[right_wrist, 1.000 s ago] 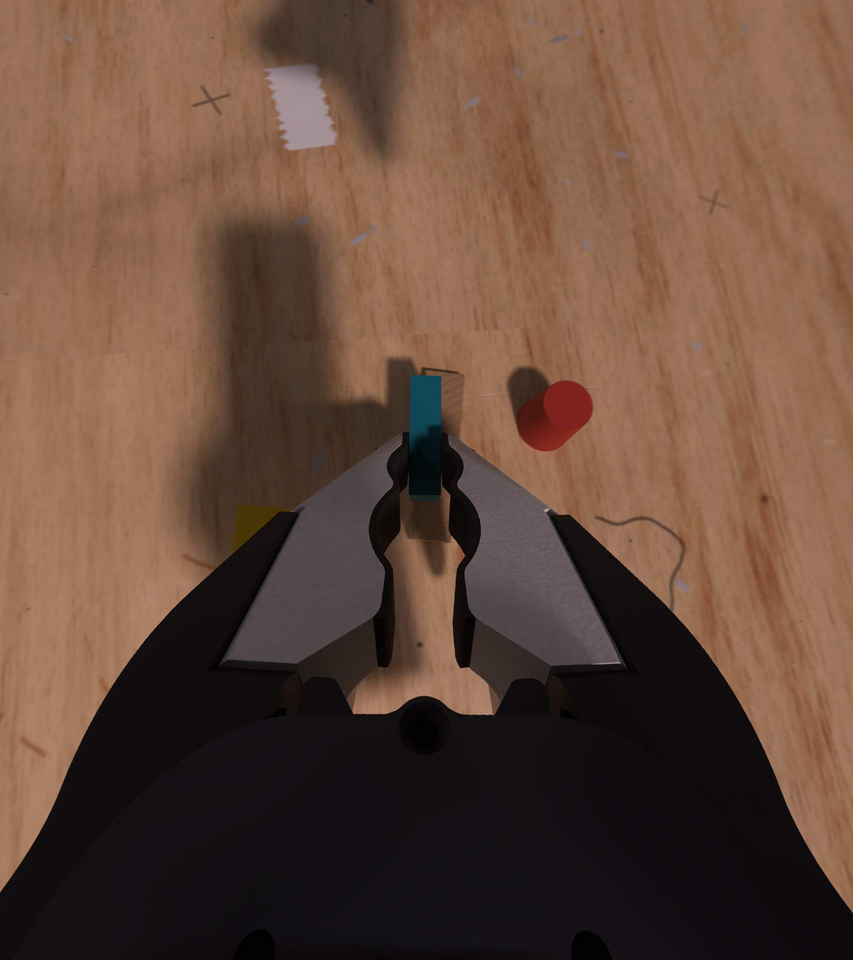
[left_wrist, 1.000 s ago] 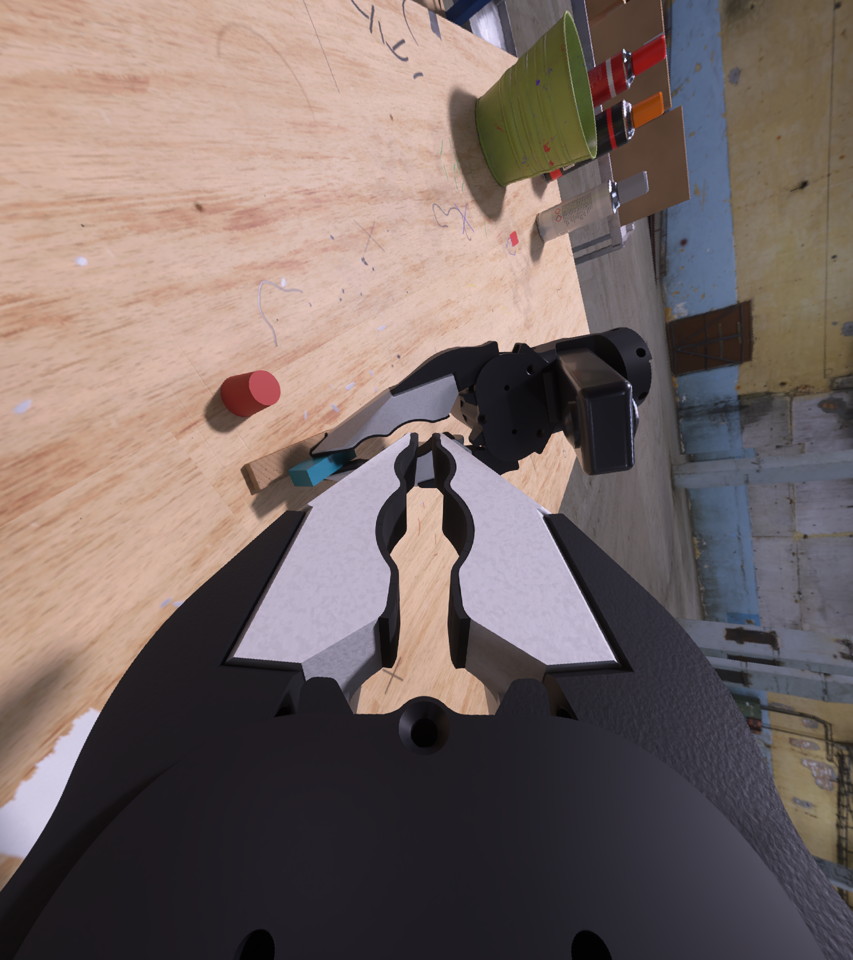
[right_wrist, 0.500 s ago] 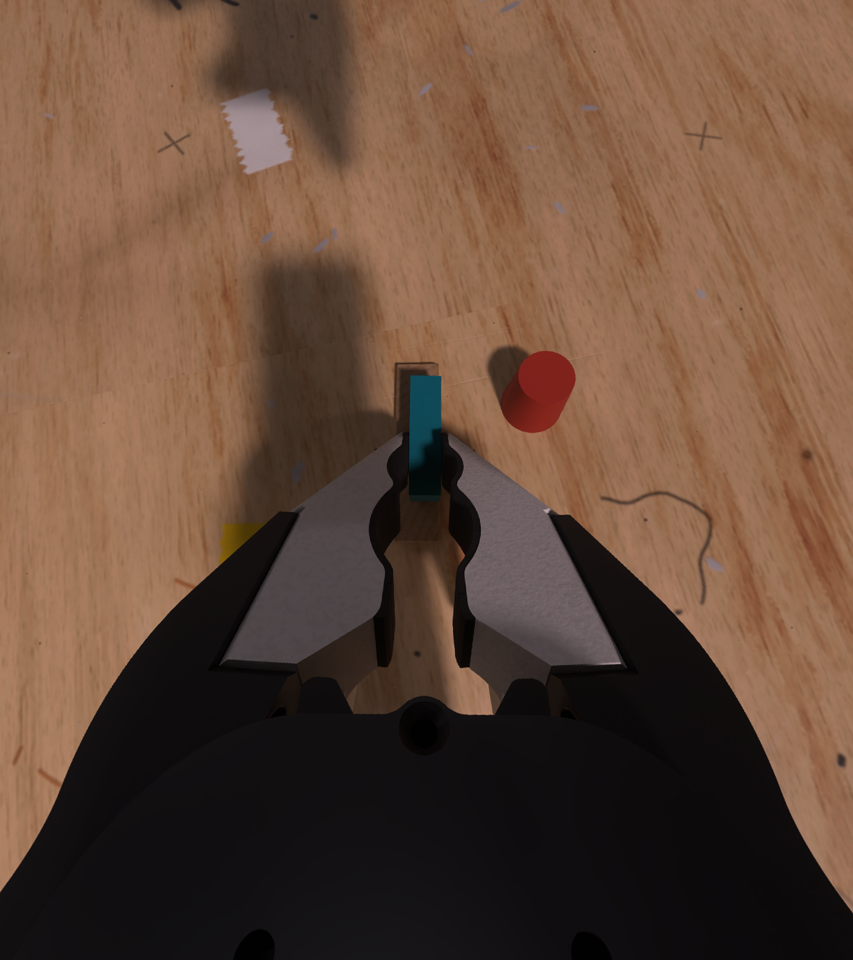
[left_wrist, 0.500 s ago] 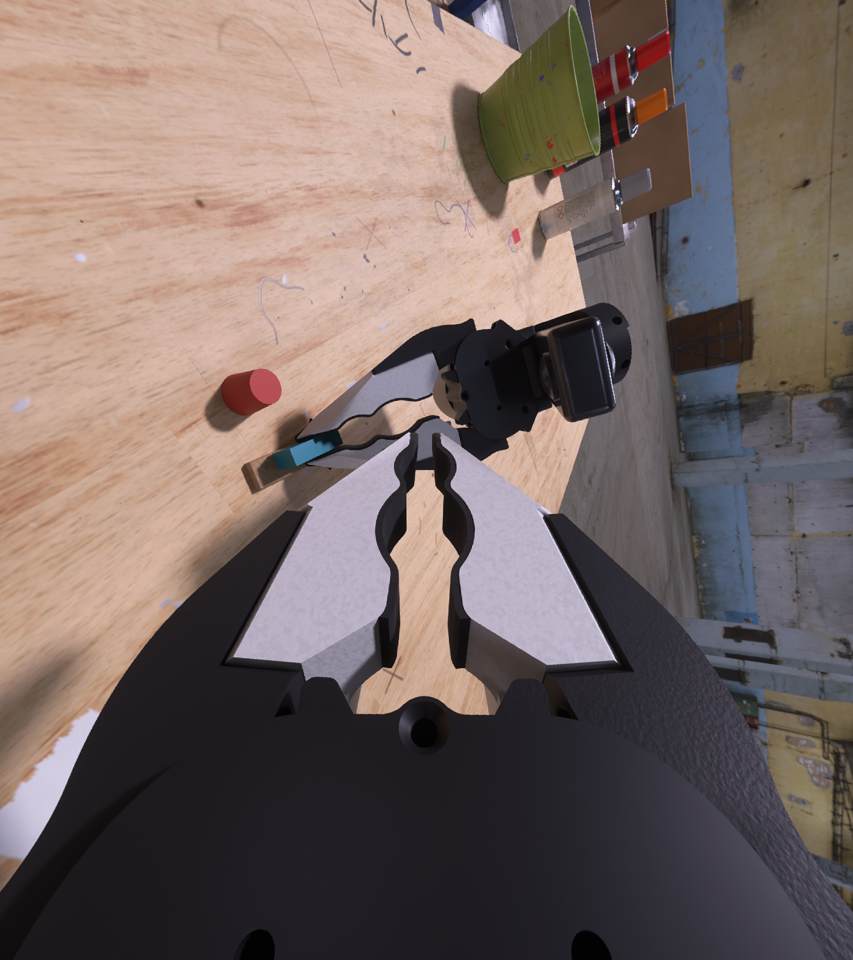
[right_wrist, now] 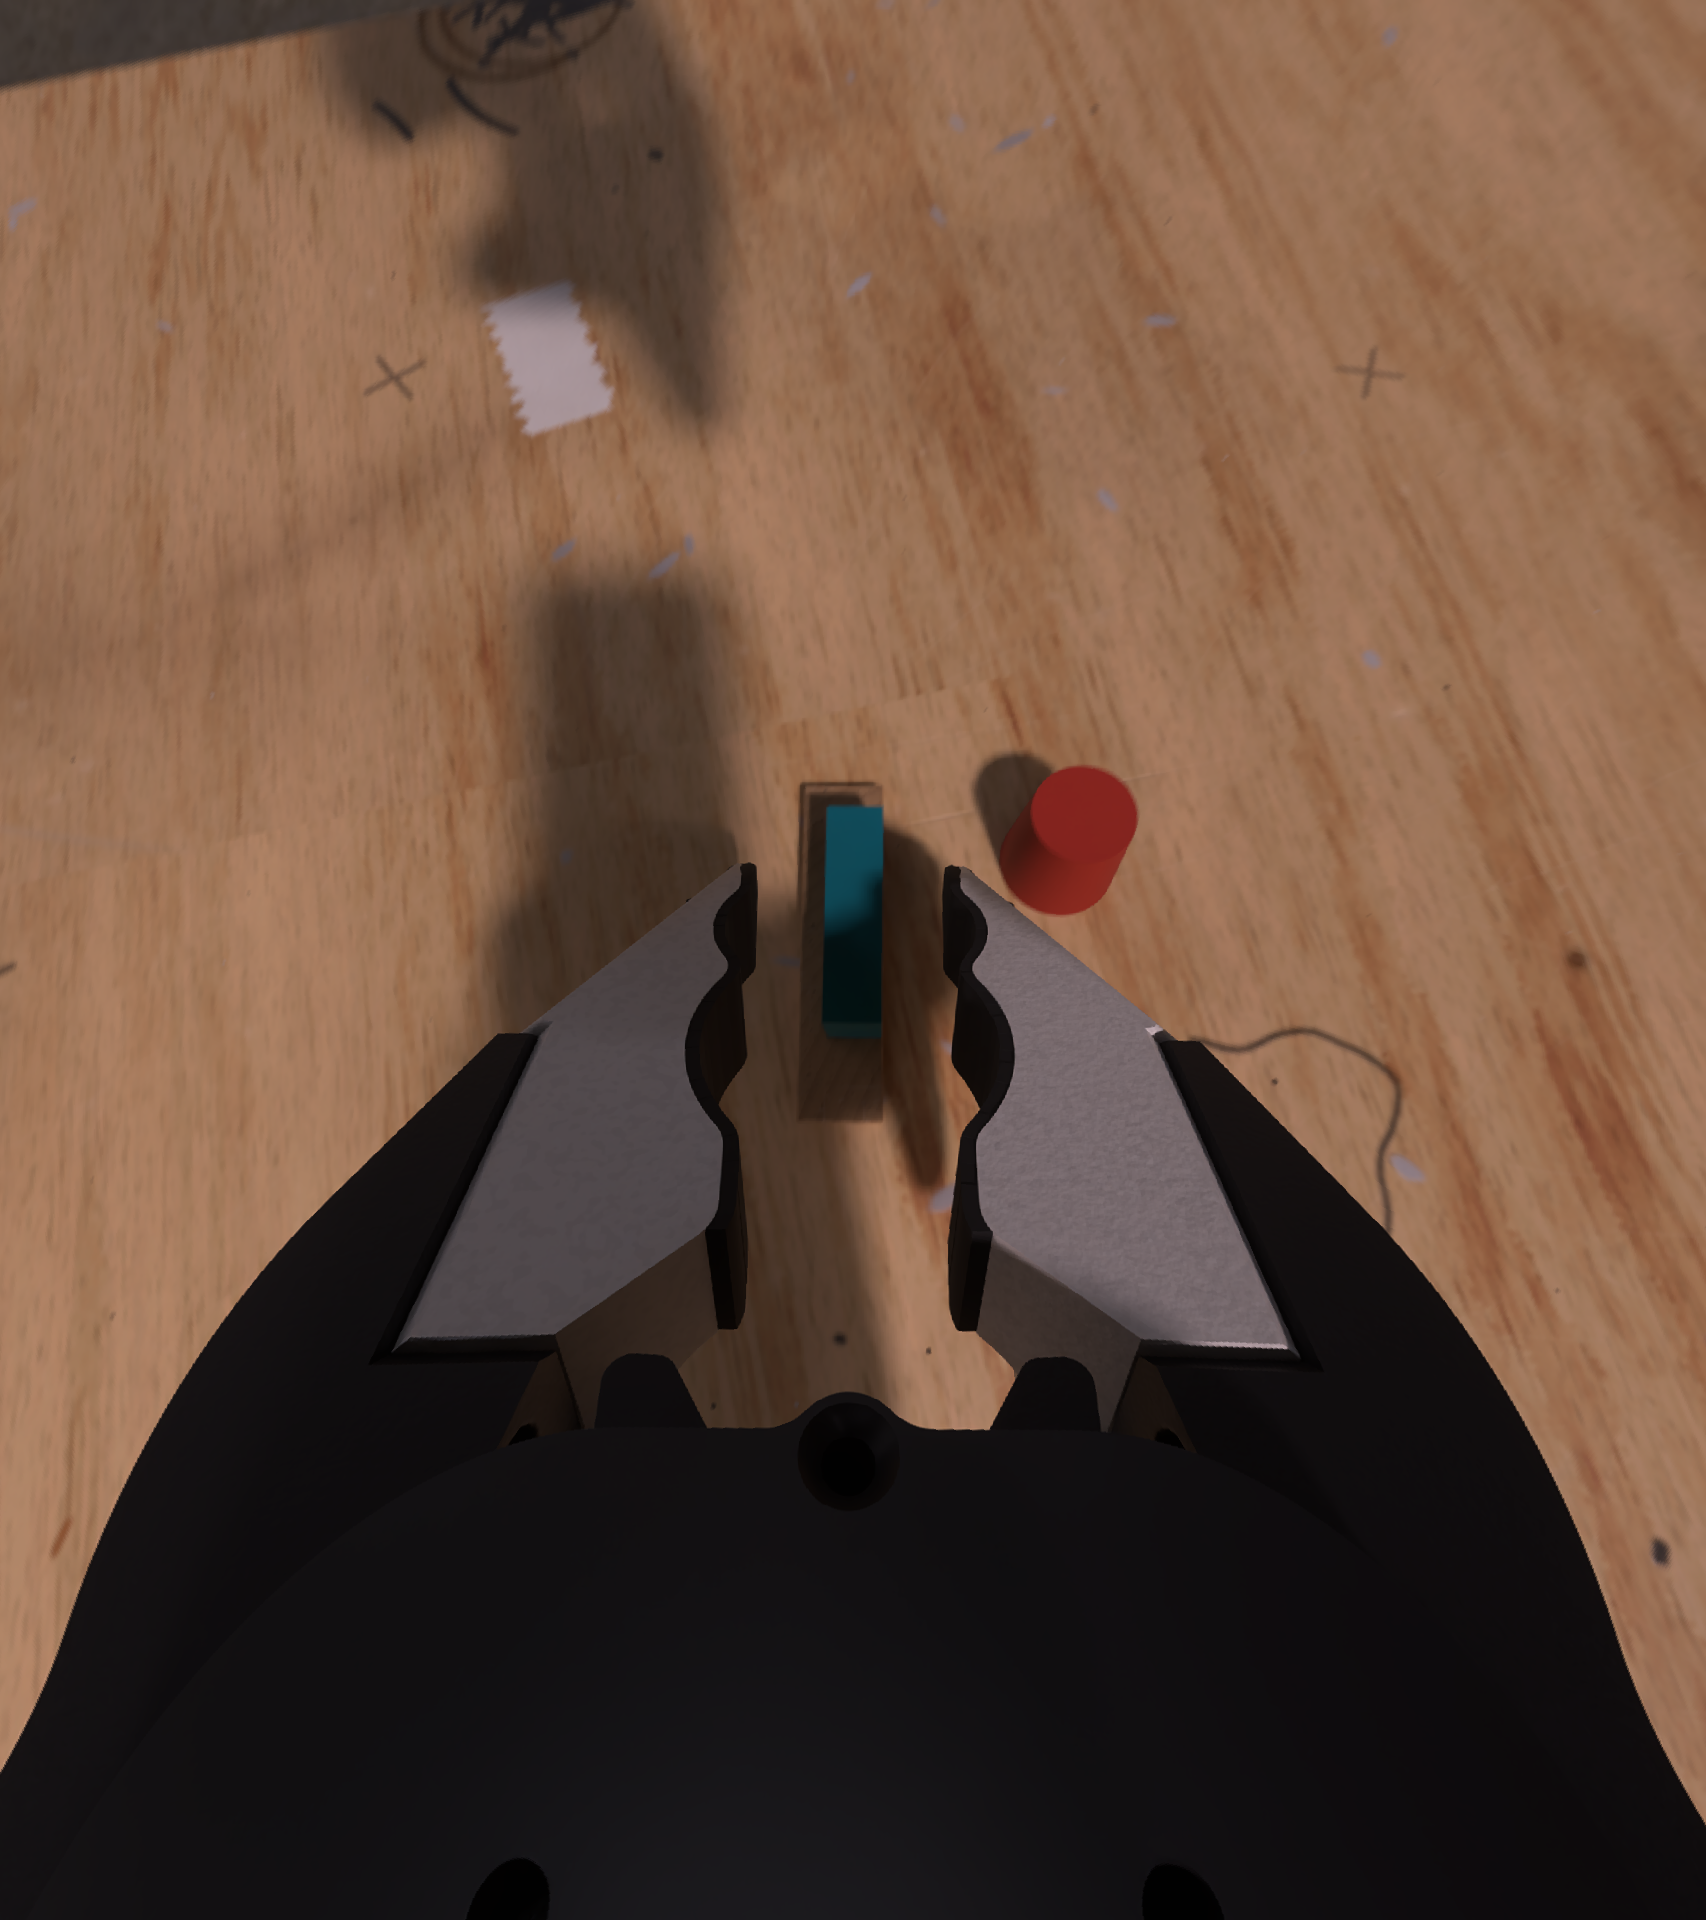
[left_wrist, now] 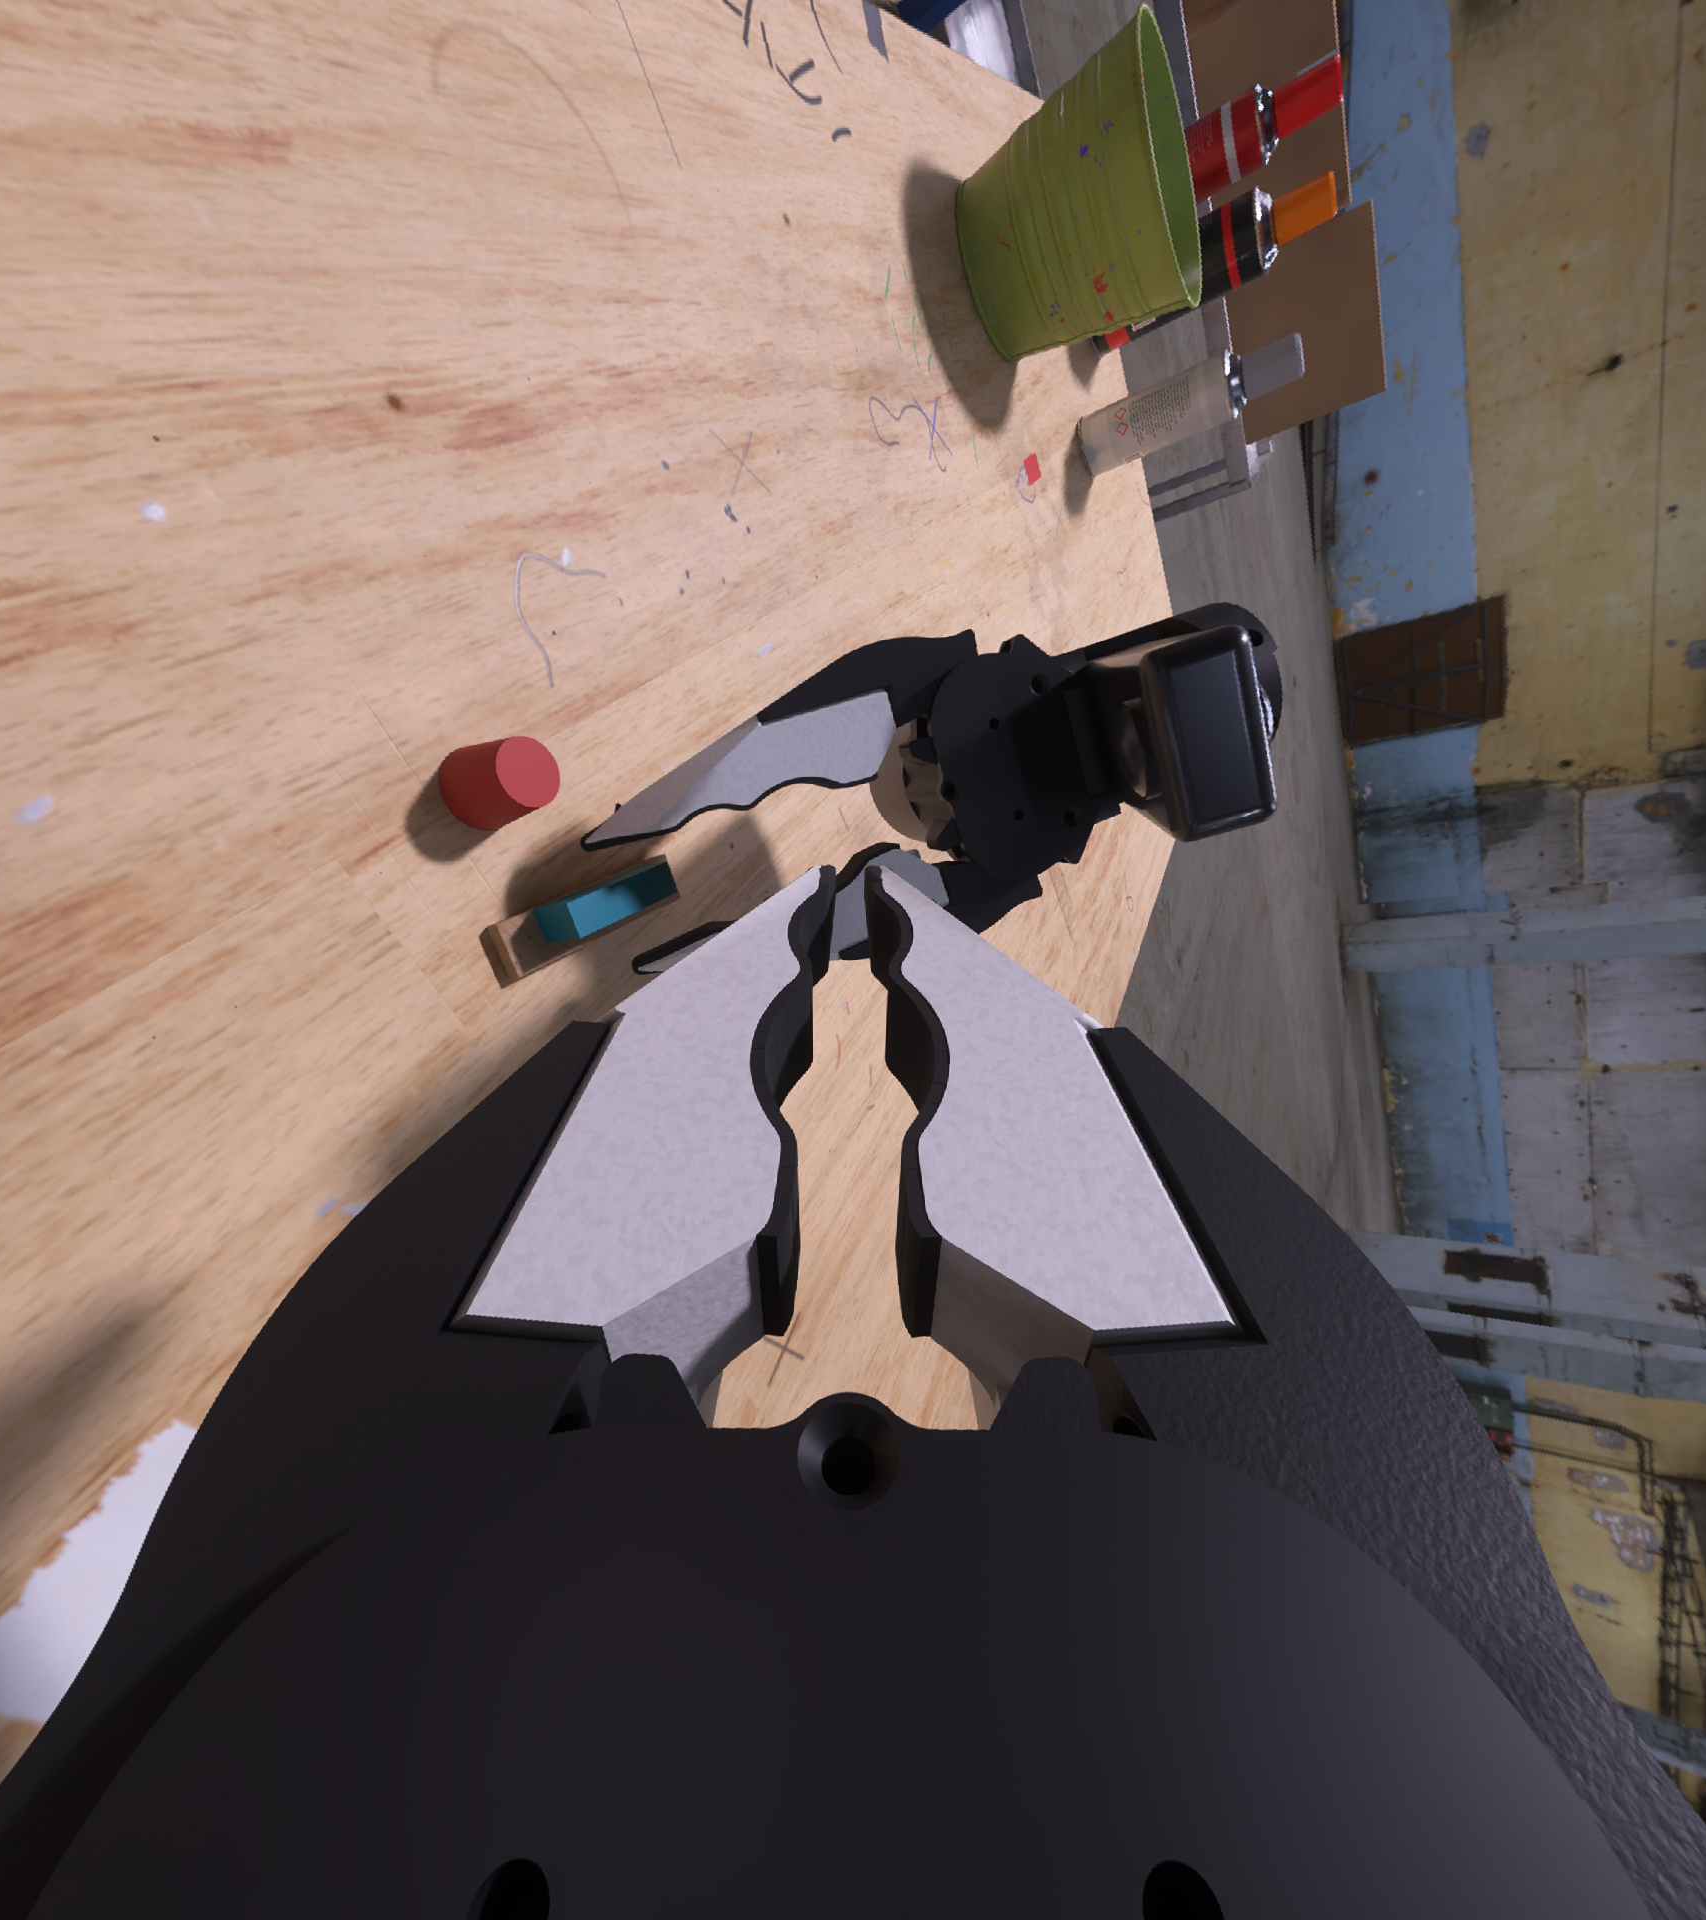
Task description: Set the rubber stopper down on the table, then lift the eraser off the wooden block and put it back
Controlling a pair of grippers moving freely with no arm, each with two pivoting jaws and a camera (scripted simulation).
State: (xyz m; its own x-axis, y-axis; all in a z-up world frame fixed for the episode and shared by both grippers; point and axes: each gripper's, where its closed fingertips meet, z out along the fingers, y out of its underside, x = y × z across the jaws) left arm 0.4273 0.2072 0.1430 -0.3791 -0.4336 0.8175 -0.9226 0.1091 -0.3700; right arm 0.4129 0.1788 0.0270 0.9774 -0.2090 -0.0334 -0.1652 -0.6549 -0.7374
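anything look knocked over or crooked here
Nothing stands out. The eraser lies flat along the wooden block, the red stopper sits on the table beside it, and the right gripper is open, touching neither.

I read the setting as a workshop in an industrial hall. Ahead of my left gripper (left_wrist: 849,883): scuffed plywood table (left_wrist: 309,364) with pencil marks, a paint-flecked green bucket (left_wrist: 1077,197), spray cans (left_wrist: 1254,104) at the far edge. To its right: stained yellow walls (left_wrist: 1607,260) and concrete beams (left_wrist: 1576,925).

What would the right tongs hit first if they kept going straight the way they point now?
Probably the teal eraser on the wooden block: it lies centred between the open right tongs, though the height gap is unclear.
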